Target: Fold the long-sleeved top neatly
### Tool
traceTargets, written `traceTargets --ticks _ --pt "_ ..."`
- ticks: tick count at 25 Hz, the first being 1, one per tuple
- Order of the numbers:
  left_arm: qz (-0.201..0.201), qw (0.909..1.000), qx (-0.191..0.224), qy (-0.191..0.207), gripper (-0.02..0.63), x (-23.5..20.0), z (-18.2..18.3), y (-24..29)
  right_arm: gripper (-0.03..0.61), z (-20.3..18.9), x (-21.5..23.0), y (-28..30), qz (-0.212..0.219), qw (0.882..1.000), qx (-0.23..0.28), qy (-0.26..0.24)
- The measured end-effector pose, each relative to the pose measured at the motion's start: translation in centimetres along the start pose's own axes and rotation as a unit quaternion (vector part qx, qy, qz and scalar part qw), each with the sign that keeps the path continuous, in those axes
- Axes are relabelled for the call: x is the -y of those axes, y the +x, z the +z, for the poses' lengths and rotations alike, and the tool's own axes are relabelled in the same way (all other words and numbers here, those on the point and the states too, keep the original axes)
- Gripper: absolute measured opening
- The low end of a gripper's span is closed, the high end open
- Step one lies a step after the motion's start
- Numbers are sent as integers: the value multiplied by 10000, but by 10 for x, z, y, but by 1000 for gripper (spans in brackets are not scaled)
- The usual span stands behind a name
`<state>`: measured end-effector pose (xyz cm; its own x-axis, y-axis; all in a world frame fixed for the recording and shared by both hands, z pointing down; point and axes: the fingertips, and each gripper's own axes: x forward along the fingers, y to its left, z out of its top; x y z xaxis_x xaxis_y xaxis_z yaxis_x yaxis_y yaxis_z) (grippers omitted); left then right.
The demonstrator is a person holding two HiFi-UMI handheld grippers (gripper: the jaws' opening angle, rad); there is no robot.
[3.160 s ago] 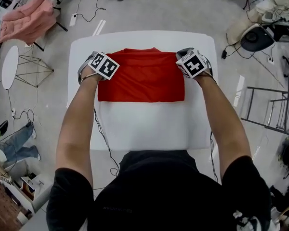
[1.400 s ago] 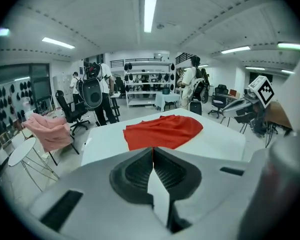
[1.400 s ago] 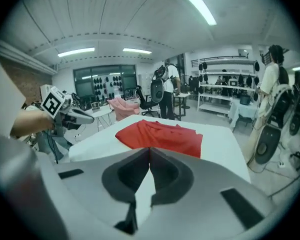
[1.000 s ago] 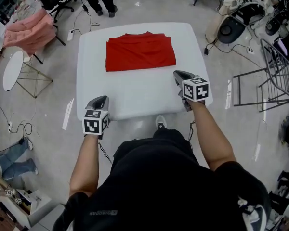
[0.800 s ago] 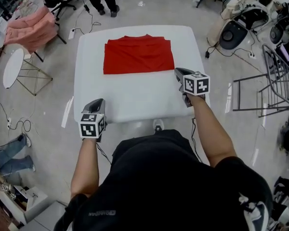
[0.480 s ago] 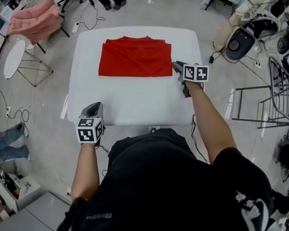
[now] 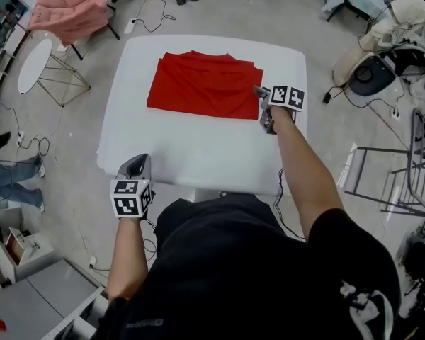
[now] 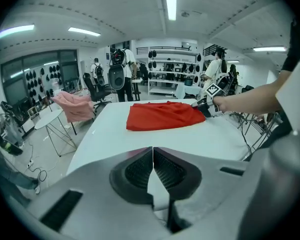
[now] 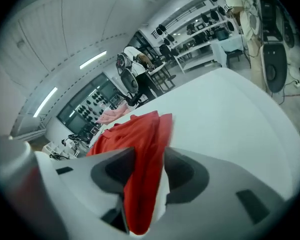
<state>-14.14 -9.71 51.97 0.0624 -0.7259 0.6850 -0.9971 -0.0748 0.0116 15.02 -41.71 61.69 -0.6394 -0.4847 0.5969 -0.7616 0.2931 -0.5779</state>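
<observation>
The top [image 7: 202,85] is matt cloth, the table [image 7: 198,154] smooth.

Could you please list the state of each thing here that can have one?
red top: folded into a rectangle, lying flat on the far part of the white table.
left gripper: shut, empty, held off the table's near left corner.
right gripper: open, jaws have just been opening, the top's right edge between them.
pink garment: draped over a support, off the table.

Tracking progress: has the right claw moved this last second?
Yes: the right claw went from table's near edge to red top's right edge, jaws opening astride it.
</observation>
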Motion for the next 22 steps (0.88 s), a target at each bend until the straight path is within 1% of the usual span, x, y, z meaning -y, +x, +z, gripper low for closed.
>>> traceTargets --ticks 2,4,7,10,12,14,17,19,22 --pt "72 10000 -6 -21 8 1 -2 -4 186 -3 1 6 -35 9999 -60 107" --pt "131 9999 -5 -26 8 1 -2 -8 184 -5 1 11 -150 9997 -178 59" --pt "178 9998 -25 -37 8 3 -4 -10 151 -11 6 16 -425 9981 -430 -64" --pt "168 9998 8 -53 8 2 1 -10 103 -11 12 17 -539 9971 -488 204" --pt "116 9999 16 -35 8 -1 3 -9 70 -10 10 19 -487 9969 -545 296" --pt "37 10000 -16 15 8 -6 2 -6 62 -11 7 20 -386 9971 -569 337" --pt "-135 9998 -74 110 8 -13 0 -1 53 -11 3 14 -243 9978 -466 406" --pt "-243 9994 -113 222 8 -20 2 4 52 -10 1 4 -299 9984 -365 318" --pt "-423 9981 -103 432 8 -29 12 15 52 -6 7 -15 -591 9979 -258 -9"
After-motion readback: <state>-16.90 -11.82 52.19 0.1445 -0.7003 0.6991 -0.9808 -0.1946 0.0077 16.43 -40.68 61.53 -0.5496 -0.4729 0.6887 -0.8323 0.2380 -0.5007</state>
